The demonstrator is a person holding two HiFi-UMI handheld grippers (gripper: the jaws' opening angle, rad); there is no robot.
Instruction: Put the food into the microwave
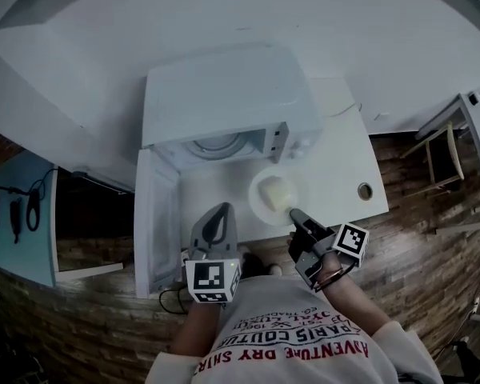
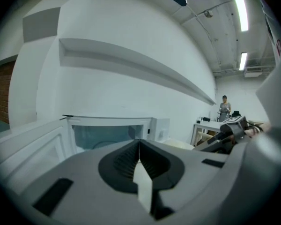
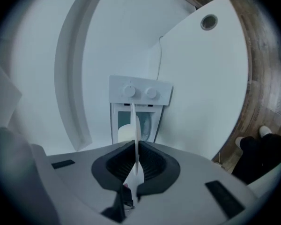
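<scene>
Right hand-held gripper (image 1: 294, 214): jaws pressed onto the near right rim of the plate (image 1: 260, 206), pinching it. In the right gripper view the plate runs edge-on between the pads.
Left hand-held gripper (image 1: 218, 210): jaws pressed together with nothing between them. It is left of the plate, just beside the inner face of the open door (image 1: 156, 214).
Plate: white and round, in front of the microwave (image 1: 224, 94) and toward the right side of its opening. Whether it rests on the desk (image 1: 344, 158) or is lifted off it I cannot tell.
Food (image 1: 276, 190): a pale yellow lump on the plate, outside the microwave and near the control panel.
Microwave: white, at the far side of the desk. Its cavity is open, and the round turntable (image 1: 216, 145) shows inside.
Knobs (image 3: 129, 91): two, side by side on the control panel at the microwave's right end.
Door: swung out to the left, reaching toward the near edge of the desk.
Desk: white, with a round cable hole (image 1: 365, 190) toward its near right corner.
Chair (image 1: 440, 154): on the dark wood floor, well to the right of the desk.
</scene>
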